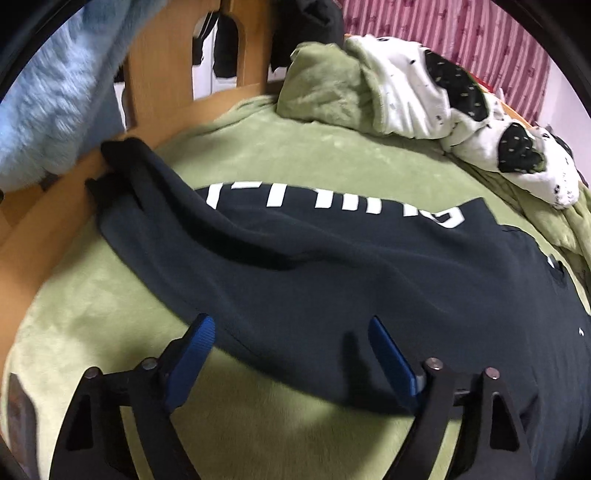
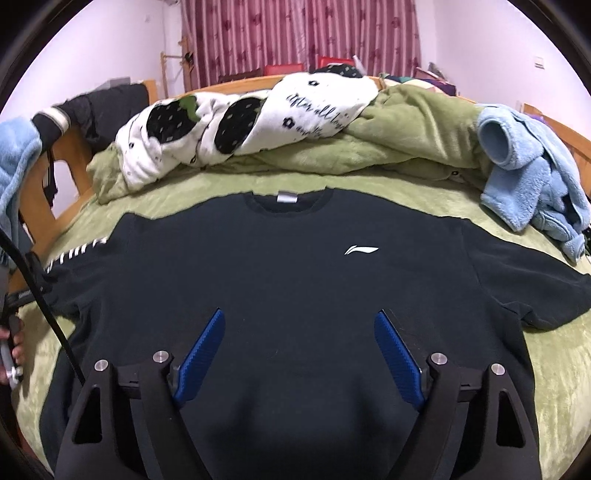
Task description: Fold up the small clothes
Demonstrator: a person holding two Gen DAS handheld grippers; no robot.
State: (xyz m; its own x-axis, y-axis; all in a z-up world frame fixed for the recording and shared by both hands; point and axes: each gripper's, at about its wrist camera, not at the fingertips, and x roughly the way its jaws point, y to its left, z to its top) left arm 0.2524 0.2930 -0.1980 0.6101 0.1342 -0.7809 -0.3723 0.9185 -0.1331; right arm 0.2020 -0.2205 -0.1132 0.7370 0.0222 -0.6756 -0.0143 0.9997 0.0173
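A dark navy sweatshirt (image 2: pixel 288 273) lies flat, front up, on a green blanket (image 2: pixel 554 369), collar toward the far side, with a white logo on the chest. Its left sleeve (image 1: pixel 258 236), with white lettering, stretches toward the wooden bed frame in the left wrist view. My left gripper (image 1: pixel 291 325) is open and empty, hovering over the sleeve's lower edge. My right gripper (image 2: pixel 299 321) is open and empty, above the sweatshirt's lower middle.
A white and black patterned quilt (image 2: pixel 258 118) and bunched green blanket lie at the far side. A light blue fleece garment (image 2: pixel 535 184) lies at the right; another blue fleece (image 1: pixel 48 96) hangs at the left by the wooden bed frame (image 1: pixel 159 74). Pink curtains (image 2: pixel 295 33) hang behind.
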